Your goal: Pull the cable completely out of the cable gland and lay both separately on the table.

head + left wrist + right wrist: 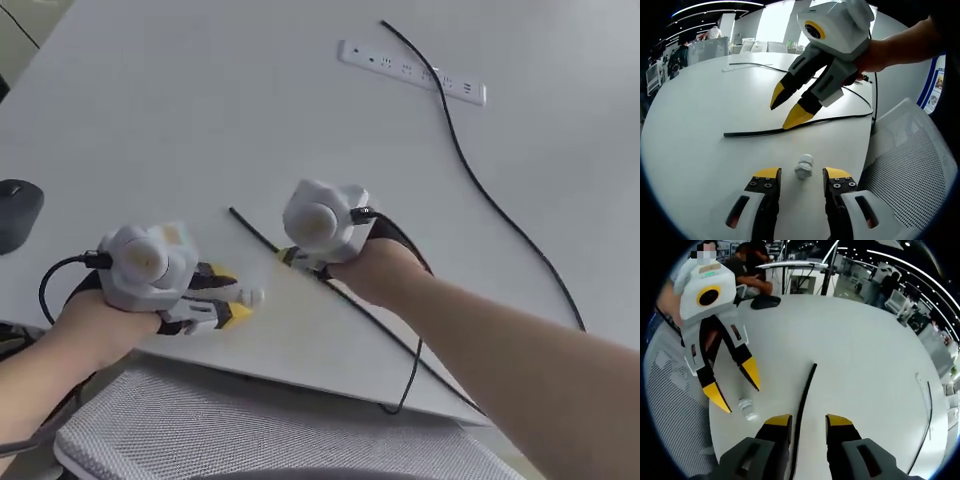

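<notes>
Cable [256, 229]: black, lies flat on the white counter [200, 120]. Its free end points away from the person and the rest runs off the near edge. It is fully out of the gland.
Gland [804, 166]: small and white, lies on the counter by the near edge, near the cable but not touching it.
Left hand-held gripper [801, 175]: released, jaws apart. The gland sits in the gap between the yellow tips, and no tip is seen pressing it.
Right hand-held gripper [808, 422]: released, jaws spread either side of the cable. In the right gripper view the cable runs up between the tips, closer to the left one. It is low over the counter, near the cable's free end.
Grippers: close together, right one just beyond the left, tips angled toward each other.
Power strip [412, 72]: white, on the far part of the counter.
Cord [500, 205]: thin, black, runs from past the power strip toward the near right edge, well apart from the cable.
Chair [250, 430]: grey mesh, below the near edge.
</notes>
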